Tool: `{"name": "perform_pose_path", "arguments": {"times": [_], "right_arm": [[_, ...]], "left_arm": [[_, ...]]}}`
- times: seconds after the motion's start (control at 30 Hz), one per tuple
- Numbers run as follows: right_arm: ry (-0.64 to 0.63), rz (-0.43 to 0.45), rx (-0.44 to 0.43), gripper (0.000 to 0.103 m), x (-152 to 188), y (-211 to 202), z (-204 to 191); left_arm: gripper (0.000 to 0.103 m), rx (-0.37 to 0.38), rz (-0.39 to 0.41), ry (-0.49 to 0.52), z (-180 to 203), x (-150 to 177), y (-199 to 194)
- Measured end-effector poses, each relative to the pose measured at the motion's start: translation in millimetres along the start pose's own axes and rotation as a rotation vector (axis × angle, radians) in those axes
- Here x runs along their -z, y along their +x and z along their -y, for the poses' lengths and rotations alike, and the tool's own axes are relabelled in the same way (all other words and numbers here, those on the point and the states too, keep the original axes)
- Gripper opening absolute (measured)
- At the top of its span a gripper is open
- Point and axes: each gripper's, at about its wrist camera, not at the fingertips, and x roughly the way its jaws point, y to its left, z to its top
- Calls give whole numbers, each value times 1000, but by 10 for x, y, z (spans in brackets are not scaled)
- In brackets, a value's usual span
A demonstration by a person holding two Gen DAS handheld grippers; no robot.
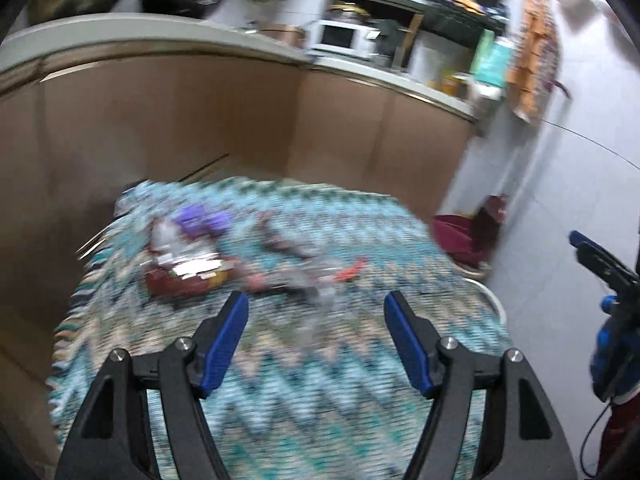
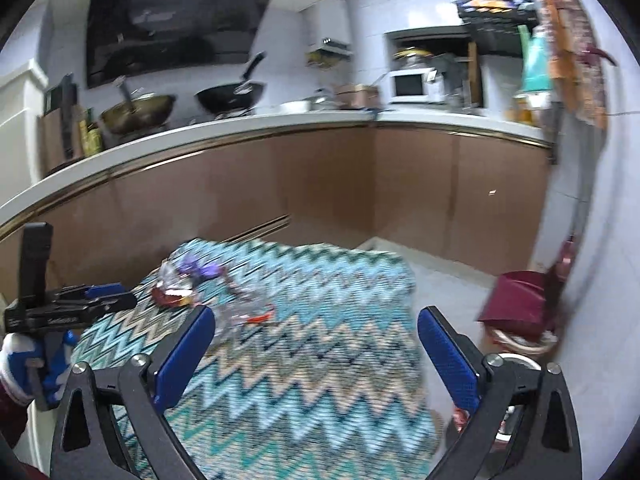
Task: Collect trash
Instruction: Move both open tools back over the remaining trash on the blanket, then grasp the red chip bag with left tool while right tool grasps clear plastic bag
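Both grippers spread and empty above a zigzag cloth with trash on its far left part.

Left gripper (image 1: 316, 312) jaws apart, nothing between; right gripper (image 2: 316, 328) wider, also empty. The right wrist view alone shows the range hood (image 2: 176, 20), two woks (image 2: 230, 96) on the counter and the whole maroon dustpan (image 2: 516, 300) on the floor at right; the left wrist view crops these and is blurrier. Trash pile (image 1: 188, 256): crumpled purple wrapper, silvery and dark red packets, a small orange-red scrap (image 1: 352, 270) further right, all lying on the zigzag cloth (image 1: 300, 380). Motion blur hides labels and exact piece count.
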Motion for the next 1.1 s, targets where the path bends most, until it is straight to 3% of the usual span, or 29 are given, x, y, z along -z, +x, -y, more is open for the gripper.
{"name": "perform_pose_path", "arguments": {"times": [0.13,0.17,0.37,0.67,0.77,0.83,0.97,1.03,1.07,1.1], "right_arm": [[-42,-58,-91,83,-21,350,-267],[-55,-76,-113,75,-30,465,-331],[-127,-213,-238,52,-45,1247,-747],[-224,-371,-283,49,109,2279,-1135],[-235,-417,-265,49,217,2541,-1155],[-236,-448,-245,49,297,2698,-1137],[-242,-502,-237,33,443,2877,-1132],[-242,-506,-236,20,466,2869,-1122],[-235,-502,-240,8,461,2845,-1108],[-227,-496,-244,6,450,2810,-1092]], "left_arm": [[69,-72,-18,-52,-537,68,74],[68,-87,-24,-65,-660,71,118],[68,-146,-51,-105,-1114,-81,457],[68,-149,-107,-158,-1536,-314,1149],[53,-142,-141,-162,-1596,-322,1353],[32,-131,-162,-164,-1612,-299,1444],[28,-112,-164,-161,-1571,-222,1464],[23,-103,-153,-167,-1546,-190,1400],[22,-102,-148,-167,-1536,-183,1365],[20,-104,-139,-164,-1511,-174,1304]]}}
